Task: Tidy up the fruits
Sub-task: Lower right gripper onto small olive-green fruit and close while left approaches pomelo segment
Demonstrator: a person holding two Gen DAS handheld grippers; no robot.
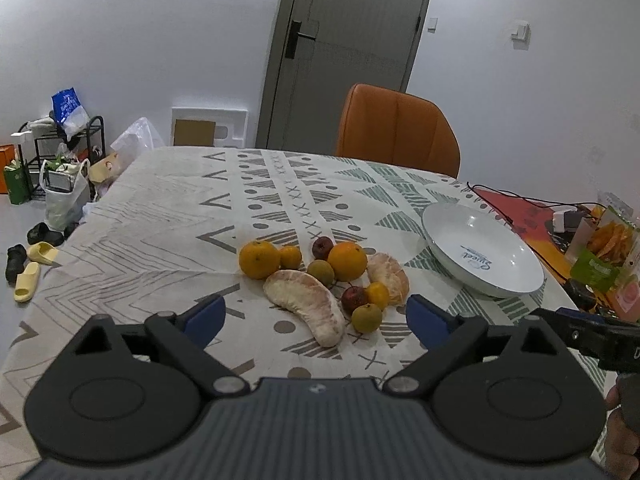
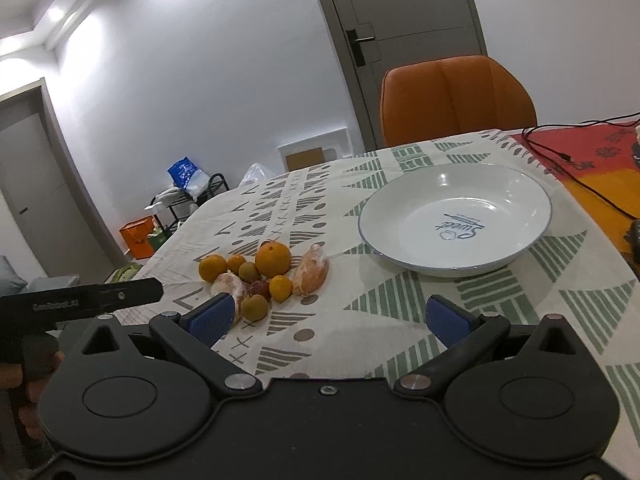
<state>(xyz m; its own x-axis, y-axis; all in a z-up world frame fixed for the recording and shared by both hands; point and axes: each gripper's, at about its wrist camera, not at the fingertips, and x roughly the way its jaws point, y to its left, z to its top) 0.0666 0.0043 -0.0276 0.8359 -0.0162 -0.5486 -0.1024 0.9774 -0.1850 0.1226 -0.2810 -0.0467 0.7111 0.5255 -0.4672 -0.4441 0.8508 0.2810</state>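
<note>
Left gripper [image 1: 316, 316]: held above the near part of the table, jaws spread wide, nothing between the blue pads [image 1: 206, 316]; it points at the fruit pile.
Right gripper [image 2: 336, 320]: also spread wide and holding nothing, hanging over bare cloth between the fruit and the plate.
Fruit: a loose heap on the tablecloth [image 1: 168, 208], left of the plate and apart from it.
Large orange [image 1: 347, 260]: in the middle of the heap, with a second orange [image 1: 259, 259] at the left end.
Peeled pomelo wedge [image 1: 306, 300]: the nearest piece, curved, lying in front of the oranges.
Peeled citrus piece [image 1: 388, 274]: at the right edge of the heap, closest to the plate.
Small fruits: two dark red ones, two brownish-green ones and two small orange ones tucked among the bigger pieces.
Plate [image 2: 516, 192]: white, deep, with nothing in it and blue writing on its bottom; it stands to the right of the heap.
Chair [image 1: 396, 128]: orange, behind the far edge of the table.
</note>
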